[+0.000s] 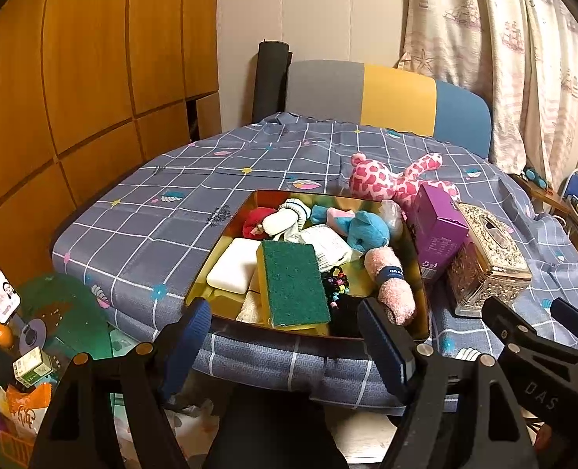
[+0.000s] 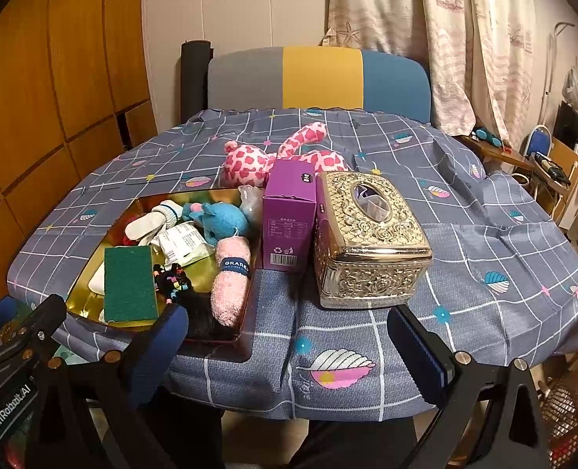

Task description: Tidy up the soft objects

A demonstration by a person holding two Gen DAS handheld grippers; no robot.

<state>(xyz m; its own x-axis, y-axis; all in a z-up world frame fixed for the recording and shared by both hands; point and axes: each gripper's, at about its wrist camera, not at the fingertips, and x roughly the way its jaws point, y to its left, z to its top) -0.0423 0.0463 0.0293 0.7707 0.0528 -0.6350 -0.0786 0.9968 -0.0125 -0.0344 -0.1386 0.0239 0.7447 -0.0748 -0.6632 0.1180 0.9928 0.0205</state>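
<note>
A gold tray (image 1: 201, 271) (image 2: 127, 211) on the table holds soft things: a green sponge (image 1: 293, 283) (image 2: 129, 283), a rolled pink towel (image 1: 392, 285) (image 2: 231, 279), a blue plush (image 1: 367, 228) (image 2: 222, 221), white socks (image 1: 285, 219) (image 2: 152, 221) and a white bar (image 1: 232, 265). A pink spotted plush (image 1: 390, 179) (image 2: 273, 154) lies on the cloth behind the tray. My left gripper (image 1: 289, 346) is open and empty at the tray's near edge. My right gripper (image 2: 289, 349) is open and empty over the table's front edge.
A purple box (image 1: 439, 230) (image 2: 287, 219) and a gold tissue box (image 1: 488, 258) (image 2: 369, 238) stand right of the tray. A grey, yellow and blue chair back (image 2: 320, 78) rises behind the table. Clutter (image 1: 23, 351) lies on the floor at left.
</note>
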